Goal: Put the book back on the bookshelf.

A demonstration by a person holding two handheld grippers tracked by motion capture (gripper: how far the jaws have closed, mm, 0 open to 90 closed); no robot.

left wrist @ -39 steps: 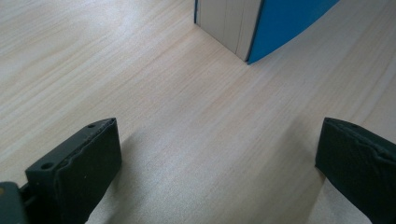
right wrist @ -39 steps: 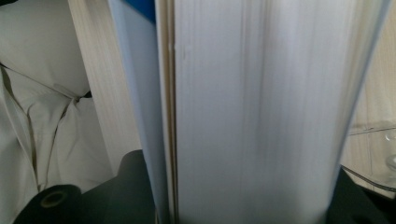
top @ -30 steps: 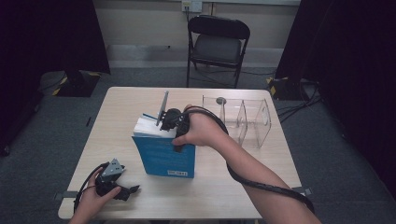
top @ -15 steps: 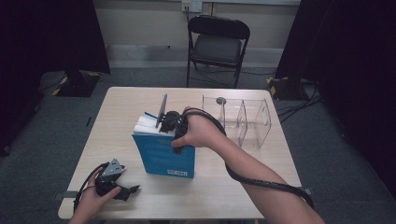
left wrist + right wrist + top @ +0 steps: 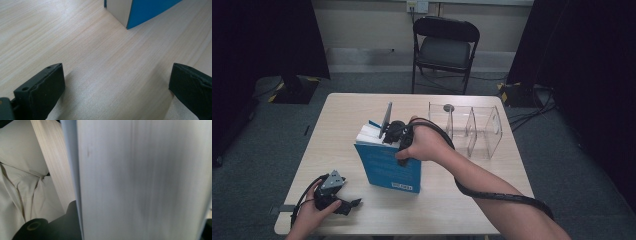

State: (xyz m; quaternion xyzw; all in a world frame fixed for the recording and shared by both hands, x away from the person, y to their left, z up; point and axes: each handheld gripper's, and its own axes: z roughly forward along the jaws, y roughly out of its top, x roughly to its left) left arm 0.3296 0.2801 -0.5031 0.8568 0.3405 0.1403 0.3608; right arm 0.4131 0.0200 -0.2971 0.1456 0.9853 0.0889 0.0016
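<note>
Blue book (image 5: 388, 167), upright near the middle of the pale wooden table (image 5: 362, 107), front cover toward the near edge, white page block (image 5: 371, 134) showing along the top. Right tool (image 5: 393, 131) at the book's top edge, held from above by the right hand (image 5: 424, 145), black cable (image 5: 492, 194) looping along the forearm. Clamped, it seems, on a thin grey sheet-like cover or page (image 5: 386, 119) standing up from the top of the book; in the right gripper view, that grey surface (image 5: 140, 180) pressed close in front of the camera, one black jaw at the lower left against its edge, pale pages (image 5: 22, 170) behind to the left. Left tool (image 5: 343, 201) resting low near the front left corner of the table, held by the left hand (image 5: 312, 215), well apart from the book; jaws wide apart in the left gripper view, nothing between them but bare table (image 5: 100, 62), the lower corner of the blue book (image 5: 140, 12) ahead of them. Clear plastic divided organiser (image 5: 472, 129) to the right of the book, near the right hand but not touching. Black folding chair (image 5: 444, 47) beyond the far edge of the table.
</note>
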